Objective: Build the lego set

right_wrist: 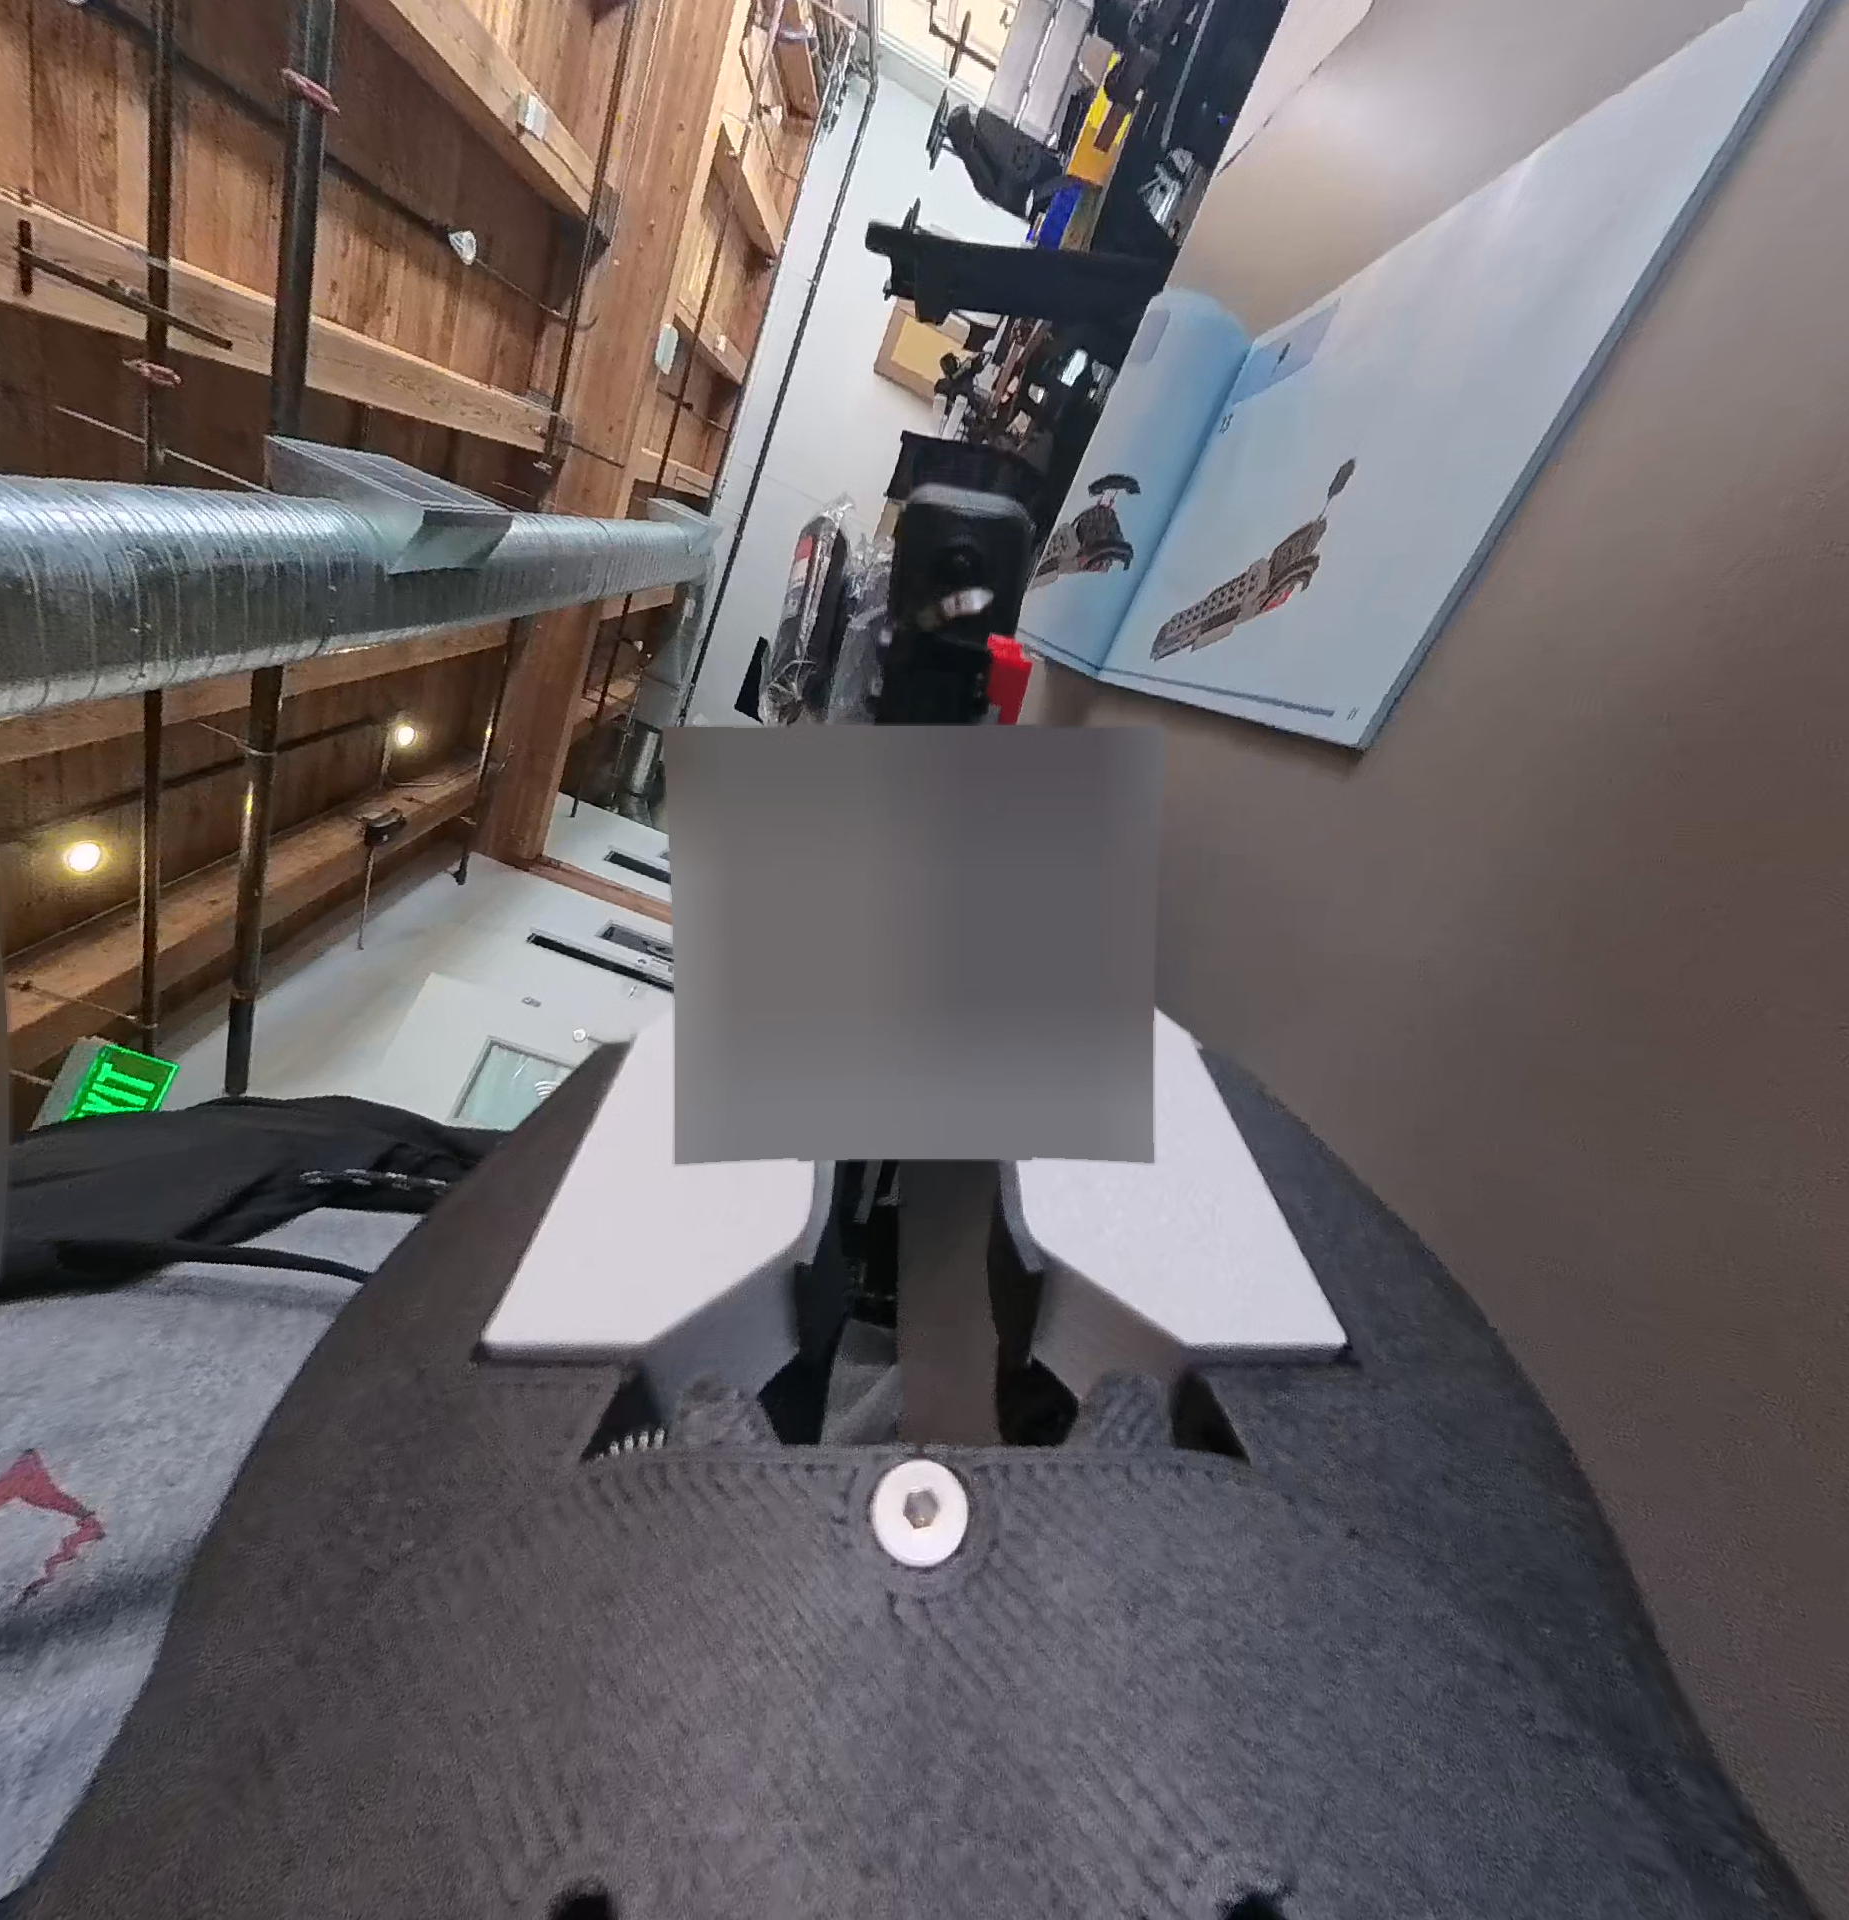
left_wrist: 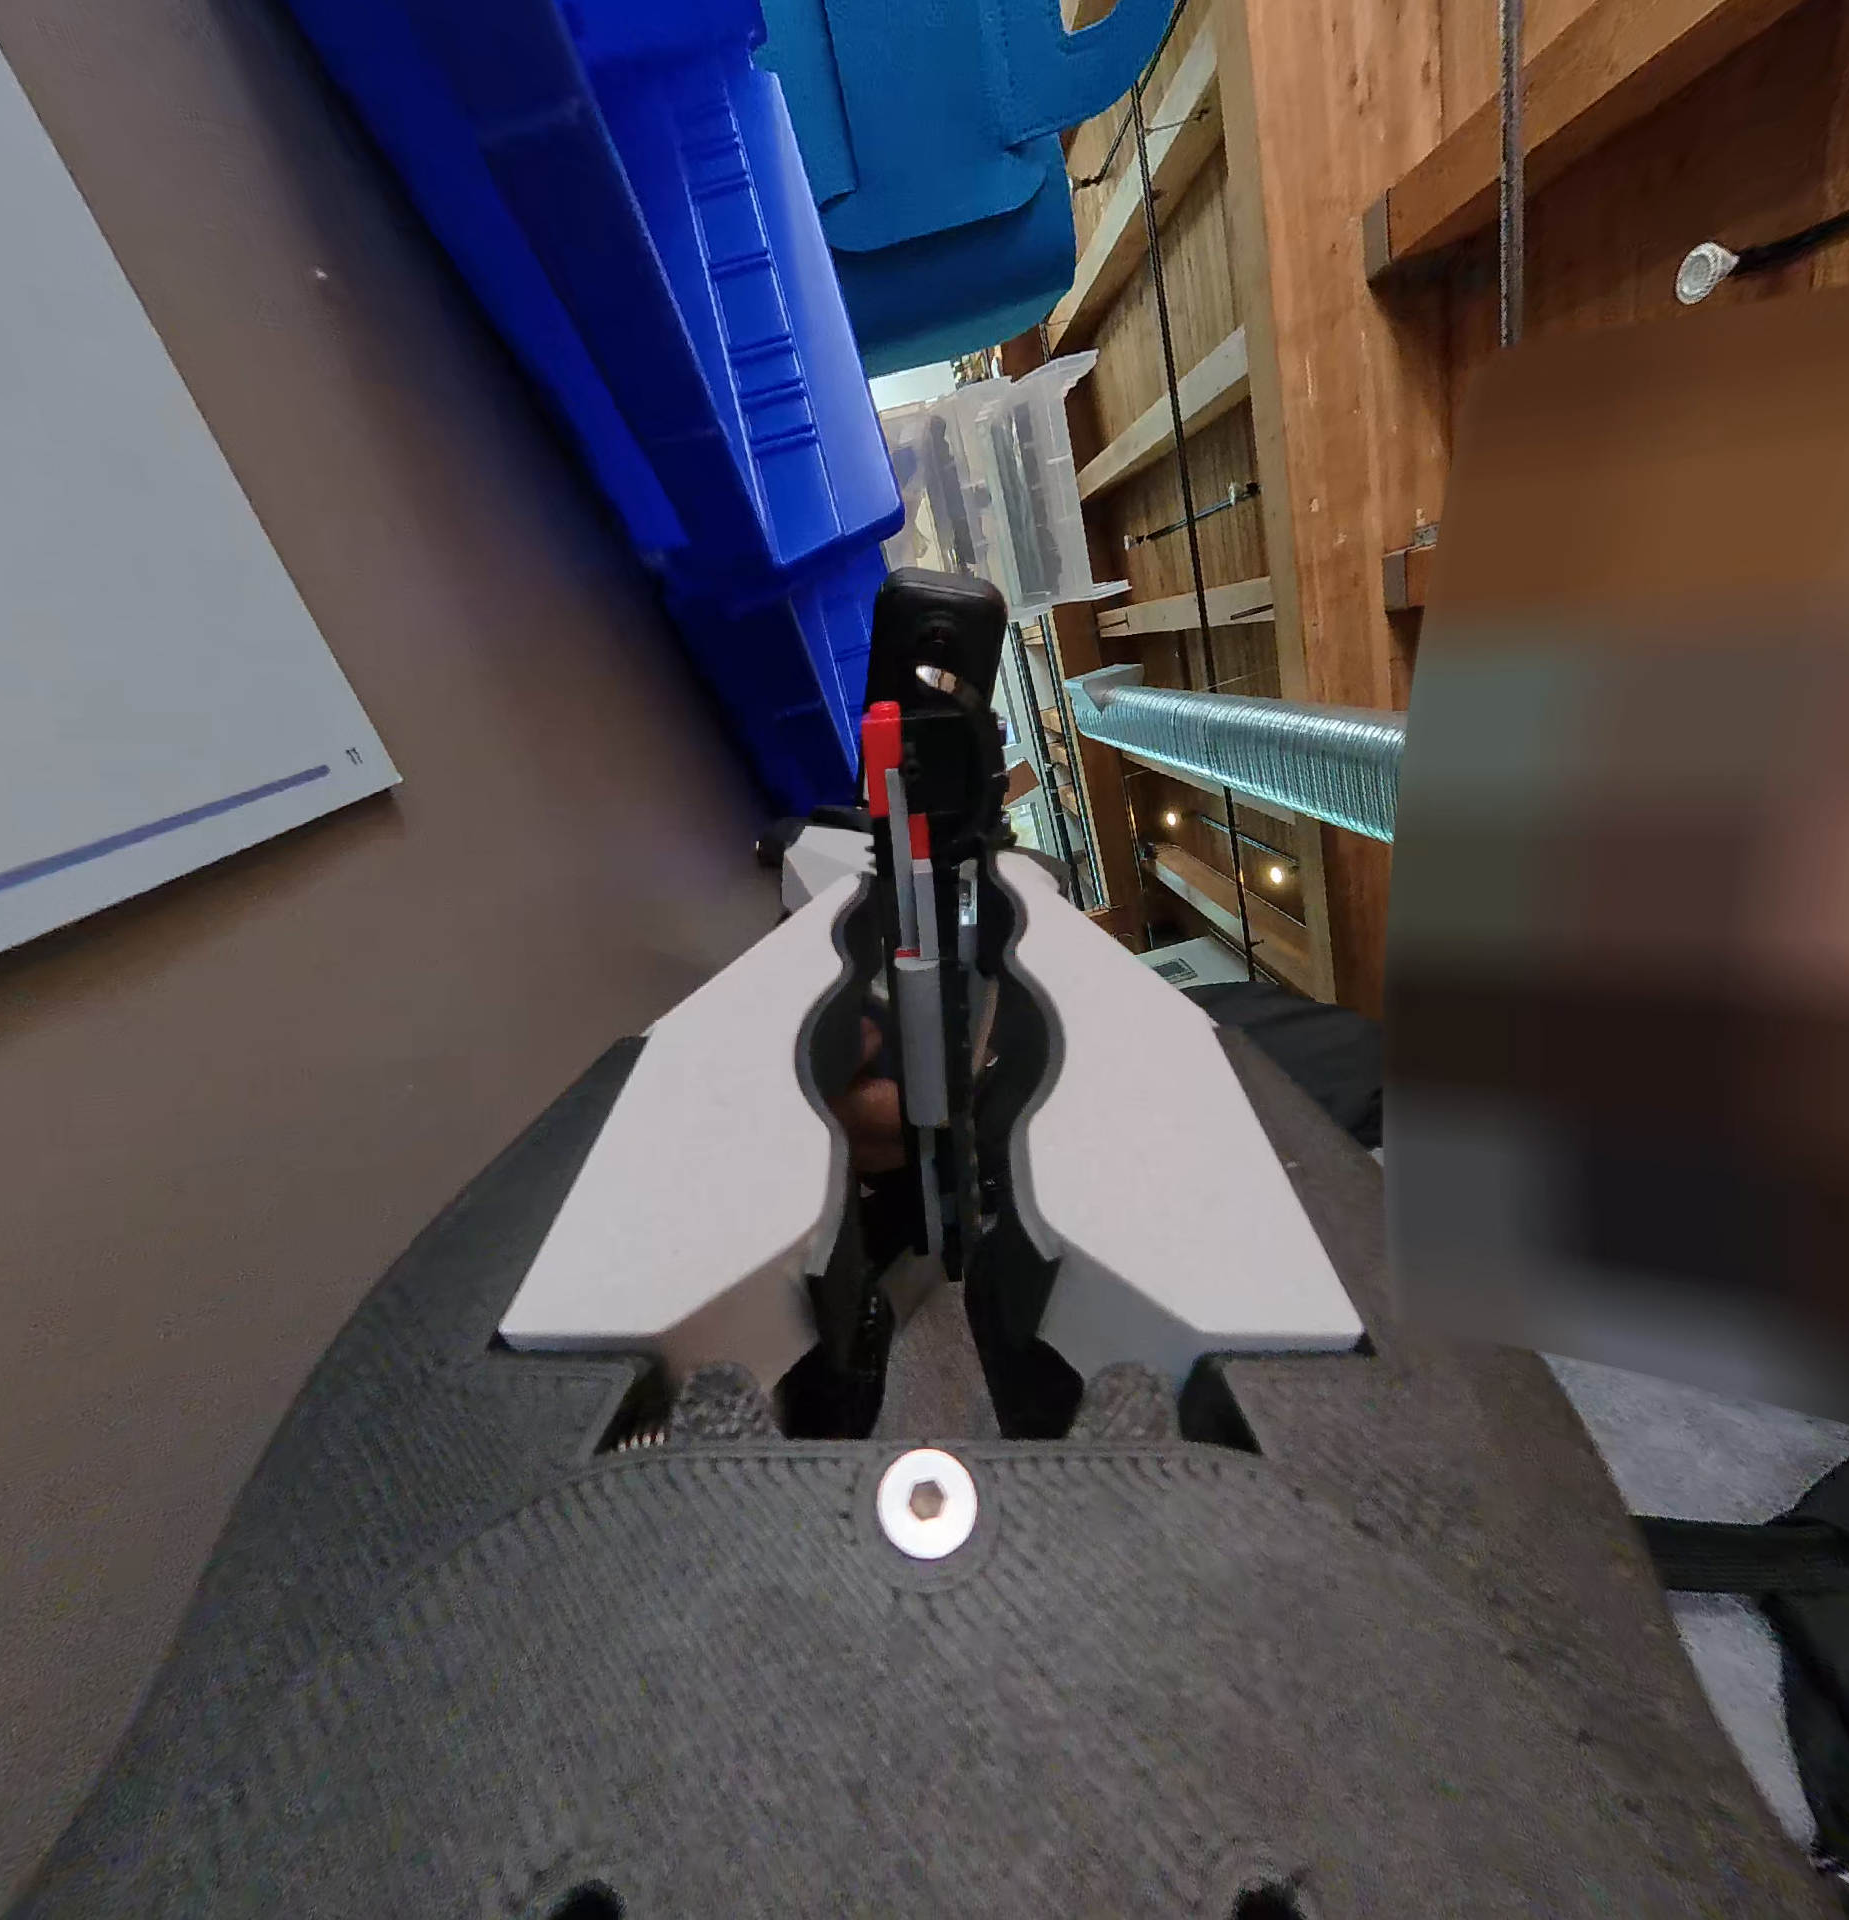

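Two grippers pointing at each other here, both tipped sideways over the brown surface (left_wrist: 400,1091). The left gripper (left_wrist: 925,888) has its jaws nearly together, clamped on the lego assembly (left_wrist: 918,1039), a thin grey, black and red stack seen edge-on and held up in the air off the surface, close to the blue bins (left_wrist: 691,312). For the right gripper (right_wrist: 915,1179) I honestly can't tell what the jaws are doing, since a blur patch sits right over the tips. All I get past it is a red piece (right_wrist: 1008,675) poking out next to the other gripper's camera. My worry is that the build is skinny and only pinched along its thin edge, so any twist or push from the far side could lever it in the jaws or pop the red end bit off, and loose parts would drop to the surface or roll toward the bins. Squeezing harder could split the stack too. With the contact point hidden, lining up the next press looks like guesswork. As for writing, the open instruction booklet (right_wrist: 1263,499) has small page numbers in its corners, there's a lit green sign (right_wrist: 120,1081), and I can't make out any brand anywhere.
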`<state>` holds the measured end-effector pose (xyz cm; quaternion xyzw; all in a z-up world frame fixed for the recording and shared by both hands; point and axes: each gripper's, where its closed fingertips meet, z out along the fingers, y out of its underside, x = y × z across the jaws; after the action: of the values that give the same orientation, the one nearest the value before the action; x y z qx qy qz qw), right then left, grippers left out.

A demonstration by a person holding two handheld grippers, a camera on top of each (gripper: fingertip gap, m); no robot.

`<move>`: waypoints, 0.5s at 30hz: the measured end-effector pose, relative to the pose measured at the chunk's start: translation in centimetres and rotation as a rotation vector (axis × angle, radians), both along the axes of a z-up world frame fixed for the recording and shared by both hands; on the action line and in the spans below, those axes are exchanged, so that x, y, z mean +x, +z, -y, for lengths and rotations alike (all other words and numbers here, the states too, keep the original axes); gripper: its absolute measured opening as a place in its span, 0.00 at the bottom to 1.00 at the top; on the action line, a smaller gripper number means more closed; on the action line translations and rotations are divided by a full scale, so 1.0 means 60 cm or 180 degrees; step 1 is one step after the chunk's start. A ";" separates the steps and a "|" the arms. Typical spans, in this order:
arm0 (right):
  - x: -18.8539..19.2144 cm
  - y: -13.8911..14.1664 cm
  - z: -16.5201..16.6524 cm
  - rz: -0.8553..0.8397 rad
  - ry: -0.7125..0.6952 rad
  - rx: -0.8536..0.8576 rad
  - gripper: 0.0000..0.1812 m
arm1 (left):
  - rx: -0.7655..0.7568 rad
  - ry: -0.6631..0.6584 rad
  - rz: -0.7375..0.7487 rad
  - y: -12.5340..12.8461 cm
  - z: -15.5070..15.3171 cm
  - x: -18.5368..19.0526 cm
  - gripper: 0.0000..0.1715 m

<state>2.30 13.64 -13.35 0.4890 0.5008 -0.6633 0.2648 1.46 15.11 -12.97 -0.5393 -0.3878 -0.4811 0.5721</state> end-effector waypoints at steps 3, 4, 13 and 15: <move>-0.006 0.000 -0.005 -0.0055 -0.0080 0.0064 0.10 | -0.0043 -0.0005 -0.0062 -0.002 0.001 0.002 0.10; -0.005 -0.001 -0.004 -0.0069 -0.0063 0.0088 0.10 | -0.0067 -0.0015 -0.0089 -0.002 0.002 0.003 0.10; 0.009 -0.002 0.009 -0.0204 0.0173 0.0231 0.10 | -0.0223 -0.0314 -0.0208 0.003 0.008 0.018 0.11; 0.010 -0.001 0.010 -0.0207 0.0206 0.0227 0.10 | -0.0235 -0.0369 -0.0209 0.003 0.009 0.020 0.11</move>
<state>2.91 13.03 -13.44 0.4599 0.5481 -0.6516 0.2521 2.67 14.59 -12.79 -0.5970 -0.3544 -0.4809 0.5354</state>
